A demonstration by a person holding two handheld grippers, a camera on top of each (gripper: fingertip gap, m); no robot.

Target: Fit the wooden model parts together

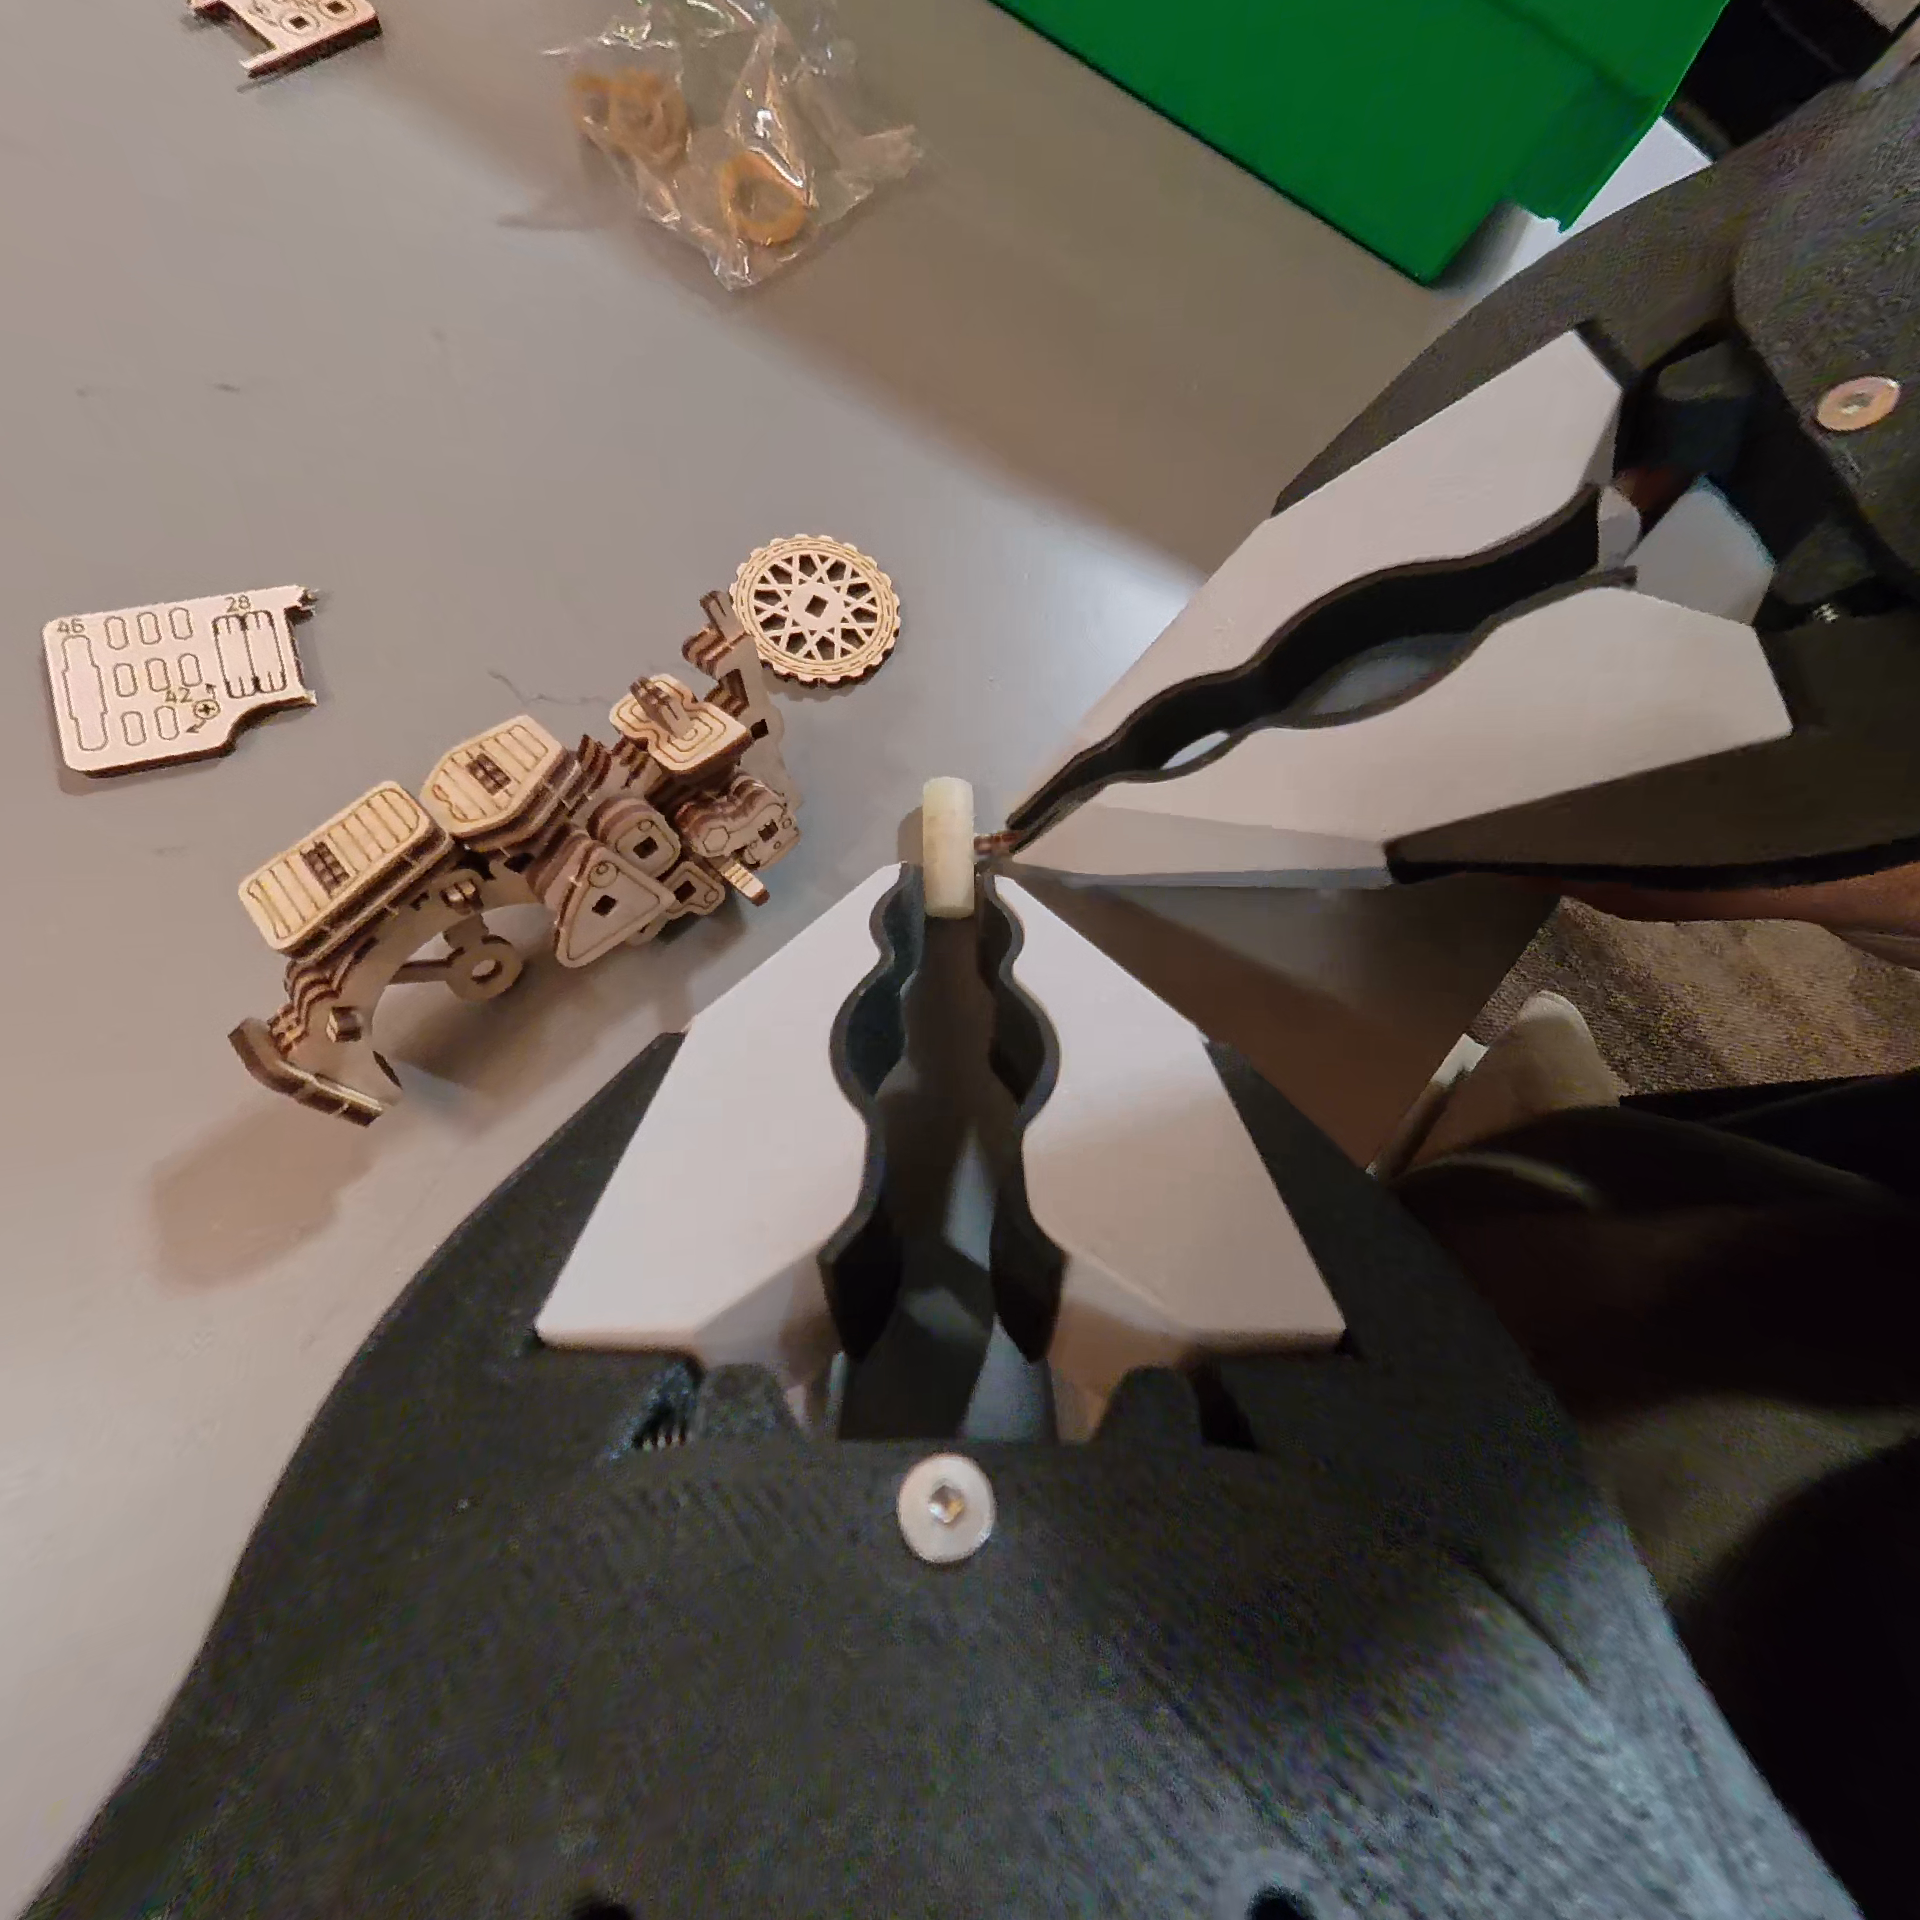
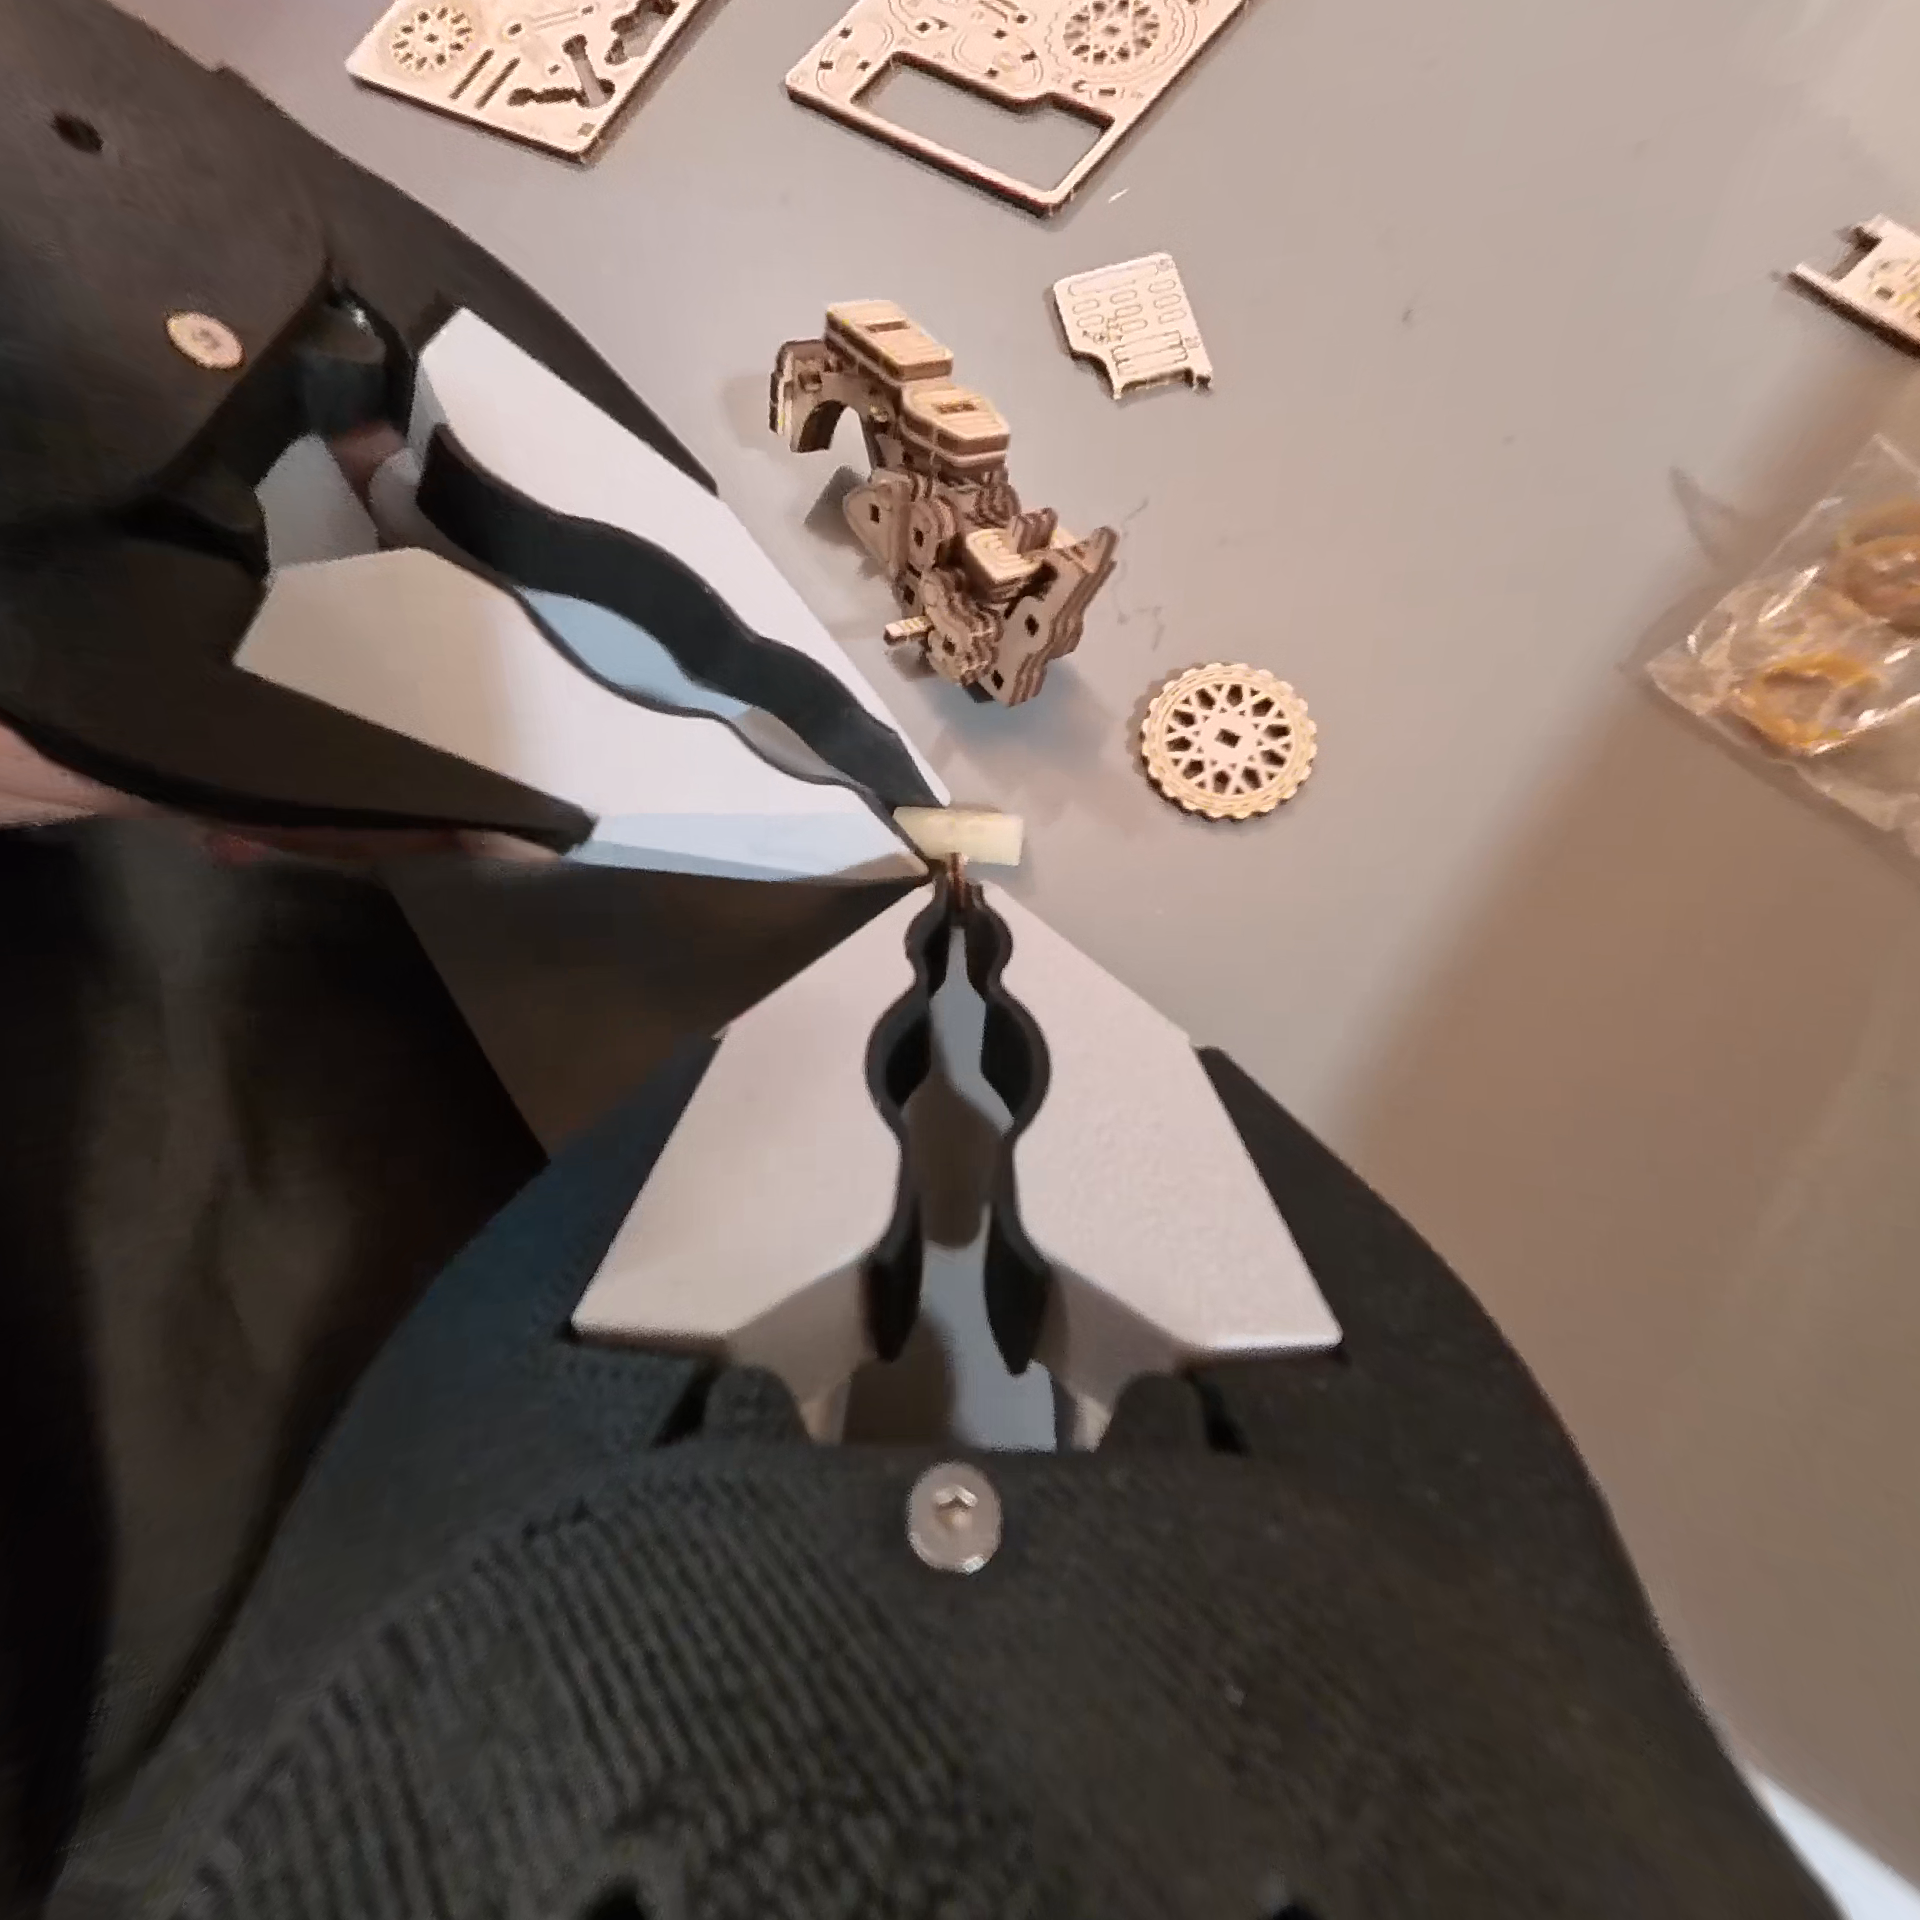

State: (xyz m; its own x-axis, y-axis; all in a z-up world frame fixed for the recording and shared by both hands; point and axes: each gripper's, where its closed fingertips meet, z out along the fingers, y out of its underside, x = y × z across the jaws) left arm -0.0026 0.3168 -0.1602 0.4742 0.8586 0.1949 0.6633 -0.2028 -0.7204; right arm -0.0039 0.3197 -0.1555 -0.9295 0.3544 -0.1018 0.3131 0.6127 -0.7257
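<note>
My left gripper [image 1: 948,883] is shut on a small pale block [image 1: 949,847], held edge-up above the grey table [image 1: 364,395]. My right gripper [image 2: 956,896] is shut on a thin wooden pin [image 2: 954,875] whose tip touches the block's side [image 2: 961,836]. In the left wrist view the right gripper [image 1: 1003,840] comes in from the right. The half-built wooden model [image 1: 520,862] lies on the table to the left, also in the right wrist view [image 2: 935,520]. A loose wooden gear wheel [image 1: 816,608] lies beside it [image 2: 1231,743].
A small wooden parts sheet [image 1: 177,681] lies far left. A clear bag of rubber bands [image 1: 717,145] sits behind, with a green box [image 1: 1382,114] at the back right. Larger cut-out sheets [image 2: 1029,94] lie at the table's far side. Less than 4 cm separates the two grippers' tips. The loose wooden gear wheel [image 1: 816,608] is about 6 centimetres from both grippers' fingertips. It turns up in the right wrist view [image 2: 1223,741] as well.
</note>
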